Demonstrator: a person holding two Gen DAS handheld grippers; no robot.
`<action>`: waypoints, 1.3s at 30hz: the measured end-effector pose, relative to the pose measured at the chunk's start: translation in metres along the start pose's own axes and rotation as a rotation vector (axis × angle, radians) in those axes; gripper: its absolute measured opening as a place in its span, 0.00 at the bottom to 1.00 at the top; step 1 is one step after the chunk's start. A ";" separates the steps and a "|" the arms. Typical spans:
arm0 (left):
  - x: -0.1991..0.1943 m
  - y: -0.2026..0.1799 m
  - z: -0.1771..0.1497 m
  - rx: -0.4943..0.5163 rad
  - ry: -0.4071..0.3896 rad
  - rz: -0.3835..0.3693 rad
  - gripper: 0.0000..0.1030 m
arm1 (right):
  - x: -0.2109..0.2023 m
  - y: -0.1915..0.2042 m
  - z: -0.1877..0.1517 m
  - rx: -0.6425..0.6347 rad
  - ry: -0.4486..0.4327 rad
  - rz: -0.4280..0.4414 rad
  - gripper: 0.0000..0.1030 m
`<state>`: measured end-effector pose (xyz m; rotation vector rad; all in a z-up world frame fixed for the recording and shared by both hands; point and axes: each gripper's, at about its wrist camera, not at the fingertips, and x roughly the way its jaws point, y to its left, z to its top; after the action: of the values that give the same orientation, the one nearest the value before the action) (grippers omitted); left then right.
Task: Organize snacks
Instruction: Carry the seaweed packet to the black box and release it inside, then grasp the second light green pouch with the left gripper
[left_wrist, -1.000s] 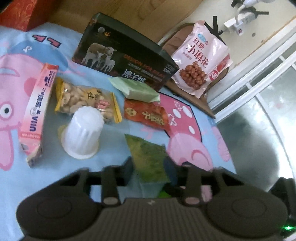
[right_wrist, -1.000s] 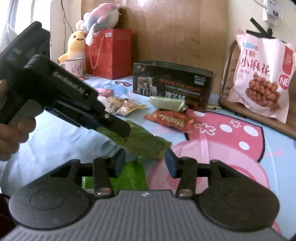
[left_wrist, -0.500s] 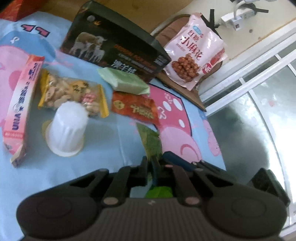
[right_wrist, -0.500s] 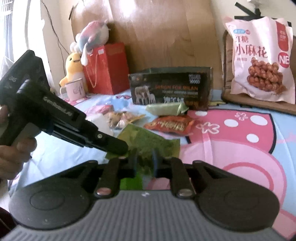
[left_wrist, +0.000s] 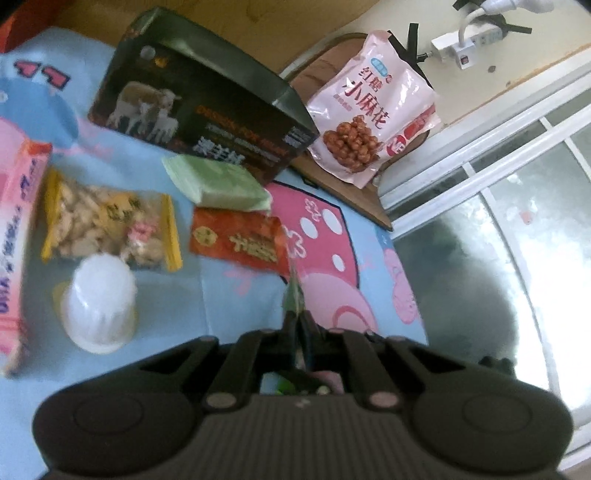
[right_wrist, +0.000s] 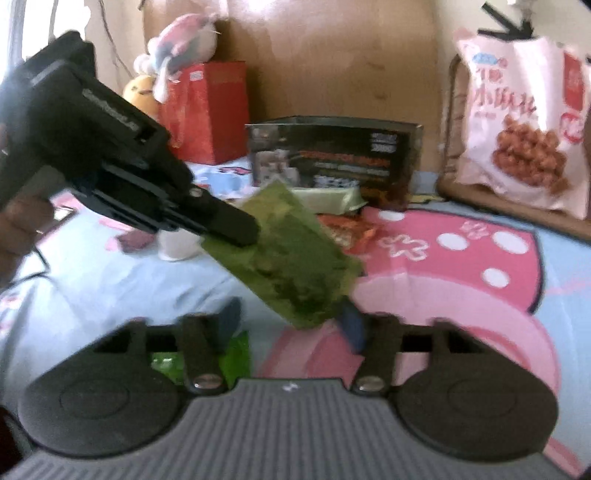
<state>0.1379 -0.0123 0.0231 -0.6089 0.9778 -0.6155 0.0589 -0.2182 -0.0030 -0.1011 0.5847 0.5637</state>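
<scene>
A dark green snack packet (right_wrist: 291, 266) hangs tilted above the cartoon sheet, and my left gripper (right_wrist: 247, 230) is shut on its upper left corner. In the left wrist view the packet (left_wrist: 294, 291) shows edge-on between the closed fingers of that gripper (left_wrist: 297, 321). My right gripper (right_wrist: 291, 325) sits just below the packet; its jaws are opening, and the packet's lower corner dips between the blue pads (right_wrist: 352, 325) without being pressed. A bright green wrapper (right_wrist: 236, 354) lies under the right gripper.
On the sheet lie a pale green packet (left_wrist: 218, 182), a red packet (left_wrist: 236, 240), a nut bag (left_wrist: 107, 225), a white cup (left_wrist: 98, 302) and a pink packet (left_wrist: 18, 236). Behind them stand a dark sheep-print box (left_wrist: 199, 107) and a big pink bag (left_wrist: 369, 110).
The left gripper shut on the dark green packet and raised it off the sheet. The right gripper closed on the packet, then opened and let go.
</scene>
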 end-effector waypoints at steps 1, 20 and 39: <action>0.000 0.001 0.001 -0.003 -0.002 0.007 0.05 | -0.001 -0.003 0.000 0.019 -0.005 0.007 0.36; -0.013 -0.043 0.137 0.250 -0.195 0.078 0.08 | 0.059 -0.026 0.110 -0.197 -0.300 -0.244 0.16; -0.013 -0.020 0.099 0.255 -0.221 0.355 0.42 | 0.054 -0.078 0.072 0.261 -0.094 0.040 0.34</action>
<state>0.2161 0.0022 0.0862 -0.2604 0.7604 -0.3403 0.1727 -0.2405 0.0227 0.1828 0.5648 0.5235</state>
